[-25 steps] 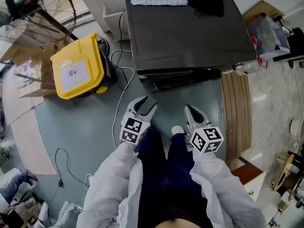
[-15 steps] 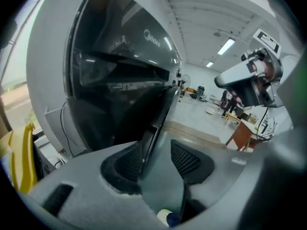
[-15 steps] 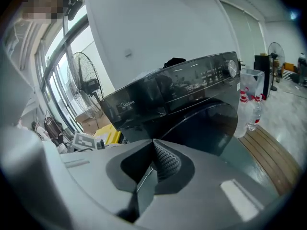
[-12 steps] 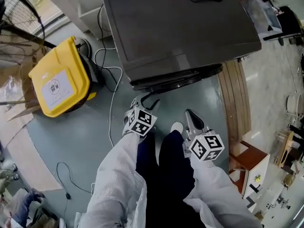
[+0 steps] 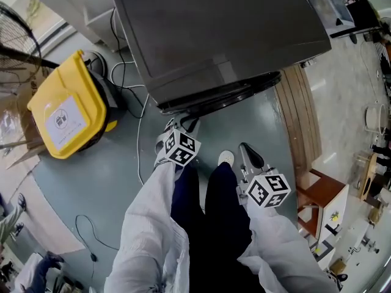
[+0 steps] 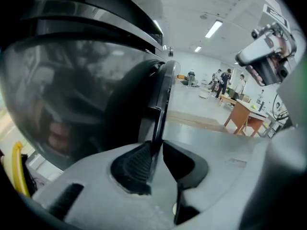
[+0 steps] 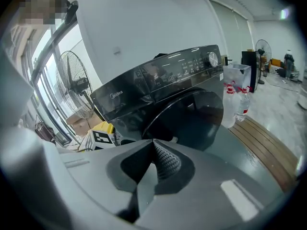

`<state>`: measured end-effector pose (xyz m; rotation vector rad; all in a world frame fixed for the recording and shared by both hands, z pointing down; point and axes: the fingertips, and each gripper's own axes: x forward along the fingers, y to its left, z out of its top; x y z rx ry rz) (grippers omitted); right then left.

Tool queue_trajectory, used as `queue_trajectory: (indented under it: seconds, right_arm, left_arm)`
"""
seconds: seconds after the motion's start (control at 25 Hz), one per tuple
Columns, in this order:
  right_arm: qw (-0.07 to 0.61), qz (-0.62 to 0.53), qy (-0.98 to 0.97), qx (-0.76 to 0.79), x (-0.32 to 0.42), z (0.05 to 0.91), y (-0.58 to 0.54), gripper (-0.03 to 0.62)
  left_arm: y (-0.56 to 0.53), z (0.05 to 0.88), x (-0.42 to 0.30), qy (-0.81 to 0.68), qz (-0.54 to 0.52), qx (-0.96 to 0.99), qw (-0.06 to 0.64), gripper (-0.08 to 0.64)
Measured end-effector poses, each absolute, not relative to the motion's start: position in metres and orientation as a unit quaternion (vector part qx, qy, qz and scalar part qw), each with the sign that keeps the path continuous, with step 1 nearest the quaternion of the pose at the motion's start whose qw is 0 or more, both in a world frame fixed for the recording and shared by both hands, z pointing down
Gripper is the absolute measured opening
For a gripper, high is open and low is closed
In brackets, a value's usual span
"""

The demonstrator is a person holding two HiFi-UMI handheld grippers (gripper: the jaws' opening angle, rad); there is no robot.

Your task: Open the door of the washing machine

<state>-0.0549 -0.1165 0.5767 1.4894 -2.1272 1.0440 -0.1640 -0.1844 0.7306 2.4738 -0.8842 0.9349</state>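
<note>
Your left tool [image 6: 156,152] grips the washing machine [image 5: 214,29] door [image 6: 91,90].
Its jaws just closed onto the door's edge; your right tool [image 7: 153,147] is pinched together, empty.

Black washing machine [image 5: 220,35], dark tinted door [image 6: 72,90]; yellow bin [image 5: 61,112]; black-and-white square markers on grey left tool [image 5: 183,126] and right tool [image 5: 247,154].

The person's white-sleeved left arm [image 5: 149,221] and right arm [image 5: 278,240] reach forward and down. The left gripper [image 5: 183,125], angled downward, has just been closing its jaws, which now pinch the door edge [image 6: 160,104] between their pads. Well apart from it, the right gripper [image 5: 249,155] hangs with jaws together, empty.
</note>
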Motion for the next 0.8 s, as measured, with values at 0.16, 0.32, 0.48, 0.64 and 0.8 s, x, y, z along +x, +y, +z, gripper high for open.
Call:
queue_trajectory:
  seconds: [0.16,0.32,0.48,0.64,0.8]
  right_arm:
    - [0.171,0.373,-0.744,0.528,-0.054,0.579,-0.106,0.008]
    - [0.171,0.376,-0.743,0.526,-0.054,0.58,-0.097,0.008]
    - [0.17,0.373,-0.747,0.523,-0.048,0.578,-0.09,0.008]
    - [0.162,0.374,-0.746,0.527,-0.029,0.579,-0.08,0.008]
    - [0.16,0.382,-0.746,0.522,-0.004,0.585,-0.056,0.008]
  left_arm:
    - [-0.179,0.731,-0.161,-0.316,0.332,0.871,0.176,0.071]
    - [-0.165,0.731,-0.154,-0.312,0.334,0.871,0.179,0.069]
    - [-0.137,0.733,-0.14,-0.304,0.342,0.872,0.172,0.064]
    - [-0.109,0.733,-0.12,-0.306,0.337,0.873,0.174,0.063]
    - [-0.082,0.733,-0.095,-0.315,0.337,0.868,0.182,0.062]
